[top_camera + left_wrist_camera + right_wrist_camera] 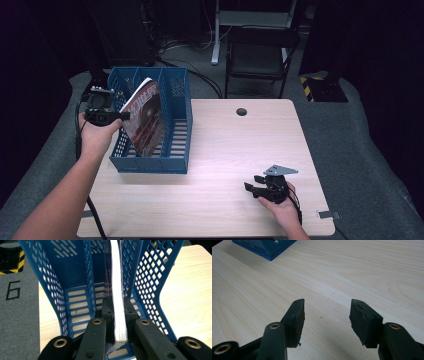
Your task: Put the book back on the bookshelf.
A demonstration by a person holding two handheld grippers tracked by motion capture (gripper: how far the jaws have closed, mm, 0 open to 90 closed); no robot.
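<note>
Tongs first: nearest us in the high view, our right gripper [256, 186] rests low on the bare wooden table [225, 150], near its front right corner, and its own view shows the 2 jaws standing apart with nothing but wood grain between them. Well away to the left, our left gripper [120, 115] is clamped on the magazine [145, 120]; in the left gripper view the white page edge [118, 302] runs straight up between the 2 pads, which press on it from both sides near its lower end. So the magazine lies directly ahead of the left tongs, its long edge pointing away from them and into the blue file rack [175, 150], while the right hand is well apart from both and plays no part in the hold. From above, the magazine stands tilted in the rack, its top leaning toward the left hand and its lower edge down among the slotted floor bars. Seen along the jaws, it sits in the slot right of the middle divider [90, 277], with the perforated outer wall [147, 272] just beside it. We judge that the coming move turns on that line: whether we let go or slide the magazine deeper, it has to stay parallel to the dividers.
</note>
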